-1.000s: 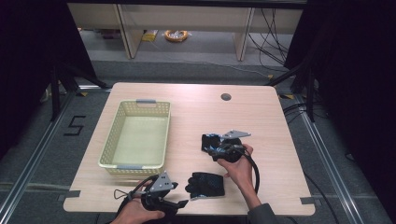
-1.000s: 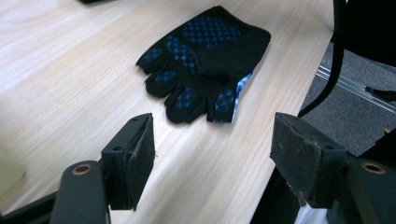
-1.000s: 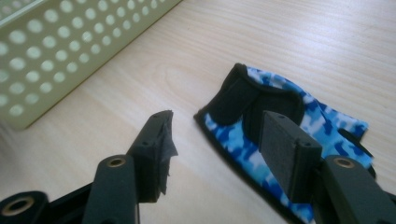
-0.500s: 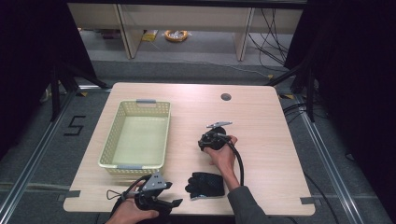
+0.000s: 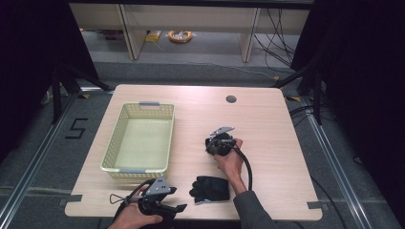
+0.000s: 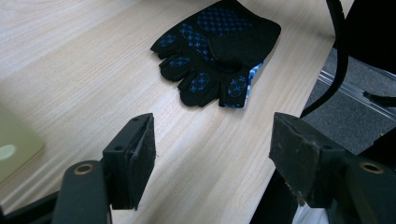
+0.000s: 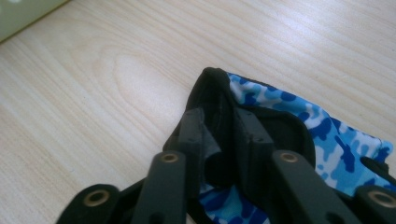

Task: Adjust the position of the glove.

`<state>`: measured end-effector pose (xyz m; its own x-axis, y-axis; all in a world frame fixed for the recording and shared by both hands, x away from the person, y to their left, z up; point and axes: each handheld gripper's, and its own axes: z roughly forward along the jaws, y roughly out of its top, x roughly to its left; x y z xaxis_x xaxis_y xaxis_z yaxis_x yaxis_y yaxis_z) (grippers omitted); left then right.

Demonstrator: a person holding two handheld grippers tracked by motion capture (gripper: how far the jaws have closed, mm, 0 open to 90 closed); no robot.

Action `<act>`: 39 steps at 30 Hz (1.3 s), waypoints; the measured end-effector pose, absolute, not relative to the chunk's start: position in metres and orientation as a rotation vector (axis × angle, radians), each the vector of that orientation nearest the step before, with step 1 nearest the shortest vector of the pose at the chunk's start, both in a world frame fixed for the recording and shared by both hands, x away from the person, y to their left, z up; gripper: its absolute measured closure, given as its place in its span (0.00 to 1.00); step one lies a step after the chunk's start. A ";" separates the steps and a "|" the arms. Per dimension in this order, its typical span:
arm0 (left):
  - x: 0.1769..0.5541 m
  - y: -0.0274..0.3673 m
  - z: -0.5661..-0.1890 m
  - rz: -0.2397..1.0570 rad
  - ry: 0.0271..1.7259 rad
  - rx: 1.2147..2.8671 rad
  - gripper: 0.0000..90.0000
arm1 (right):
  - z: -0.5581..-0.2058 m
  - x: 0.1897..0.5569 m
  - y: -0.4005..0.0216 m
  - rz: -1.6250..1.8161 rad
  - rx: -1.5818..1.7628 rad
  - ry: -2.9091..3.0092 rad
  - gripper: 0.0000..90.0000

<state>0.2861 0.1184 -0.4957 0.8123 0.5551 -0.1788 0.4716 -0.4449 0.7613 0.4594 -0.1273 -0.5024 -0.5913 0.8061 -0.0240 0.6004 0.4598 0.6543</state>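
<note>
Two fingerless gloves lie on the wooden table (image 5: 267, 124). One black glove (image 5: 210, 189) (image 6: 219, 51) rests flat near the front edge, its blue-crossed palm up. My left gripper (image 5: 177, 210) (image 6: 210, 154) hovers just left of that glove, jaws open and empty. At mid-table my right gripper (image 5: 217, 145) (image 7: 219, 126) points down at the second glove (image 7: 299, 121), blue camouflage with black trim. Its jaws have just been closing and now pinch a black fold of that glove between the pads.
A pale yellow mesh basket (image 5: 110, 162) stands empty on the table's left half. A round cable hole (image 5: 231, 99) sits near the far edge. The right gripper's cable (image 5: 248, 167) loops along the forearm. The floor drops away past the table's front edge (image 6: 355, 98).
The right hand has shifted a little to the left and lowered, and its jaws have closed onto the camouflage glove. The left gripper has stayed where it was.
</note>
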 end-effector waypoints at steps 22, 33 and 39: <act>0.291 0.124 -0.493 0.131 0.782 2.103 0.34 | -0.441 0.413 -0.140 1.188 0.923 2.435 0.91; 0.294 0.127 -0.492 0.135 0.795 2.090 0.31 | -0.430 0.364 -0.140 1.292 0.732 2.536 0.90; 0.295 0.128 -0.492 0.133 0.803 2.086 0.31 | -0.429 0.343 -0.141 1.311 0.647 2.566 0.90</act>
